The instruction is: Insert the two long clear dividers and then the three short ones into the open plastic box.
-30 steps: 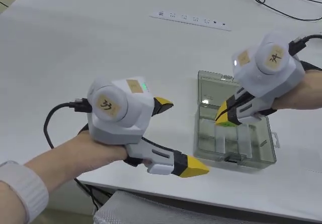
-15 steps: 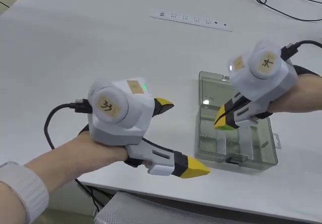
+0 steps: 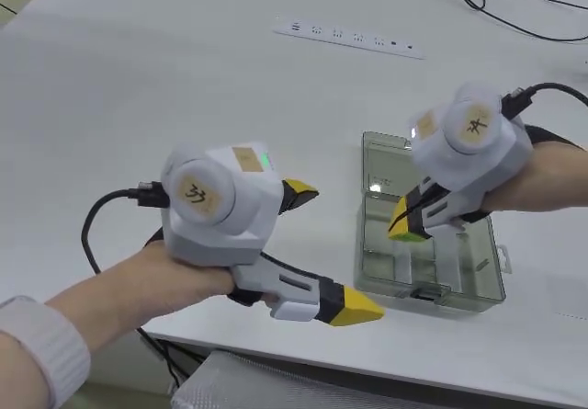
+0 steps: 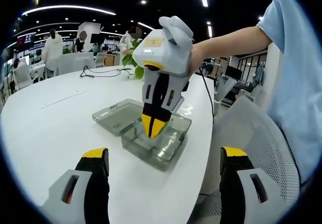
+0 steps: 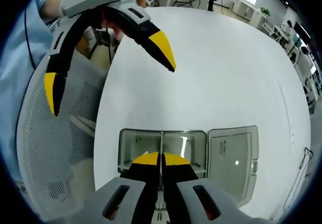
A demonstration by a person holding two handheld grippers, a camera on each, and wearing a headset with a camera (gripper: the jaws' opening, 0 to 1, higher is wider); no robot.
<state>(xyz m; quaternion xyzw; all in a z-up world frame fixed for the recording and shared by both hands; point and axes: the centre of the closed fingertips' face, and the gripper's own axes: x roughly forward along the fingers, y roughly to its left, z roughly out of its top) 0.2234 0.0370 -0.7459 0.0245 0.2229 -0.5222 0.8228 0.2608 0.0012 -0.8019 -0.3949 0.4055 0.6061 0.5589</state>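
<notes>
A white table (image 3: 184, 78) is seen from above. The box (image 3: 478, 276) is placed near the table's near edge, to the right. Its lid (image 3: 386, 161) is laid open and flat on the far side. Clear partitions are seen standing inside the box, but their number cannot be told.

The right gripper (image 3: 401, 227) is held directly above the box by the right hand (image 3: 542, 184), which is reached in from the right. The wrist is bent so that the yellow-tipped jaws are pointed steeply down into the box's middle. In the right gripper view the jaws are drawn almost together, and a thin clear strip, seemingly a divider (image 5: 161, 142), is pinched between them. It is seen edge-on, and its lower edge is lined up with the middle of the box. Whether it is touching the box floor cannot be told.

The left gripper (image 3: 328, 249) is held in the left hand (image 3: 175, 280) to the left of the box, apart from it, with the forearm stretched in from the near left. Its jaws are spread wide and nothing is held between them. One tip is pointed toward the box; the other is hung just past the table's near edge. A black cable is run from its back.

A power strip (image 3: 349, 38) is laid at the far side, and cables (image 3: 514, 9) at the far right corner.
</notes>
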